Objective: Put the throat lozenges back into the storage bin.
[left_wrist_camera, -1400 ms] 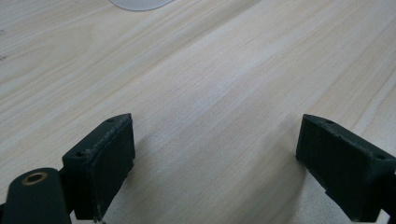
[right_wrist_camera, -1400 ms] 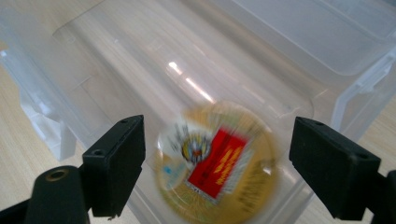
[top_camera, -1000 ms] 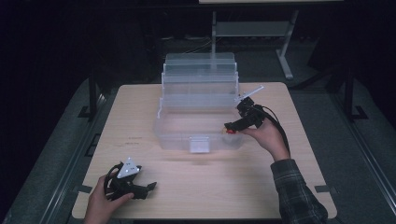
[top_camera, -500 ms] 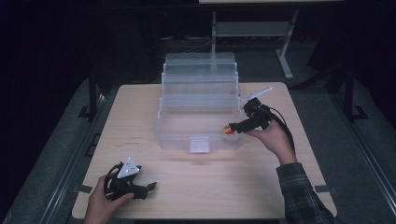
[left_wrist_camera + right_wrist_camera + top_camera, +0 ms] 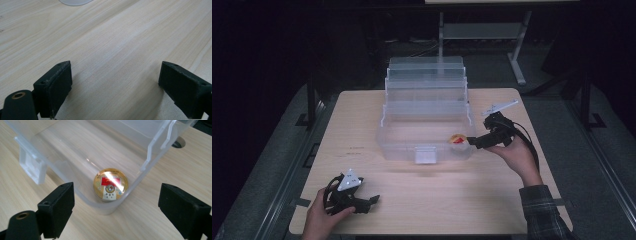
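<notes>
A clear plastic tiered box (image 5: 427,125) stands open in the middle of the table. A small round gold tin with a red label (image 5: 110,184) lies in the bottom tray's near right corner (image 5: 458,139). My right gripper (image 5: 473,142) hovers just outside that corner, open, nothing between its jaws (image 5: 116,212). My left gripper (image 5: 371,201) rests low over the bare wood at the table's front left, open and empty (image 5: 115,90).
The box's front latch (image 5: 425,155) faces the person. The wooden table (image 5: 432,200) has free room in front of the box and on both sides. Dark floor and a metal stand (image 5: 482,30) lie beyond the far edge.
My right gripper has drawn back to the right, away from the box, and opened. The tin now lies free in the tray corner. The left gripper has stayed put.
</notes>
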Action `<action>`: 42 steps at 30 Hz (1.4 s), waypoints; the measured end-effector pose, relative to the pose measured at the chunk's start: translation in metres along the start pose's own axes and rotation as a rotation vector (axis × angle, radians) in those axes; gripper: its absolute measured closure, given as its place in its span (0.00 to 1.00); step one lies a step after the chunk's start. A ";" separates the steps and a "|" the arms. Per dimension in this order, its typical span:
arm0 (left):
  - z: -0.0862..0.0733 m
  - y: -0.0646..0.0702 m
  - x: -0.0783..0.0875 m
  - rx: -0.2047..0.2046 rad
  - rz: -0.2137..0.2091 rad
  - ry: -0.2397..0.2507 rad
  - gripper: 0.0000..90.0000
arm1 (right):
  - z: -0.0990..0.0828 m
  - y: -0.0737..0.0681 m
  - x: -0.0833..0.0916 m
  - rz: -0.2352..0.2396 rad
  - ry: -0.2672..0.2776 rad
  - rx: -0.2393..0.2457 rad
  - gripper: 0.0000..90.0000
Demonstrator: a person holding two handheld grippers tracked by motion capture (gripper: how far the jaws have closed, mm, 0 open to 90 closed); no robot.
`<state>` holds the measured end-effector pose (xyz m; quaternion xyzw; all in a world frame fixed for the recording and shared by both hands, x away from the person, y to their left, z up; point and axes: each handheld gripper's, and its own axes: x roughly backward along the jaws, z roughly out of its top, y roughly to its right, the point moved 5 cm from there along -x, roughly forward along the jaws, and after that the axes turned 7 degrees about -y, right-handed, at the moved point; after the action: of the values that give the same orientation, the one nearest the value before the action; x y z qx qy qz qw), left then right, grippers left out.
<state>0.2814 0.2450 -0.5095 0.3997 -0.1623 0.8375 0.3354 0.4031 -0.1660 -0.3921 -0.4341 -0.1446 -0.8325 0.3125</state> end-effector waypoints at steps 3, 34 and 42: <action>0.000 0.000 0.000 0.000 0.000 0.000 0.12 | -0.010 0.002 0.002 0.000 -0.002 -0.014 0.15; 0.000 0.000 0.000 0.002 0.001 0.000 0.12 | -0.102 0.005 -0.001 -0.042 -0.025 -0.073 0.09; 0.000 0.000 0.000 0.004 0.003 0.004 0.12 | -0.124 0.004 -0.004 -0.046 -0.046 -0.099 0.04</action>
<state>0.2813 0.2446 -0.5097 0.3984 -0.1606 0.8391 0.3337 0.3292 -0.2313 -0.4672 -0.4647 -0.1204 -0.8354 0.2678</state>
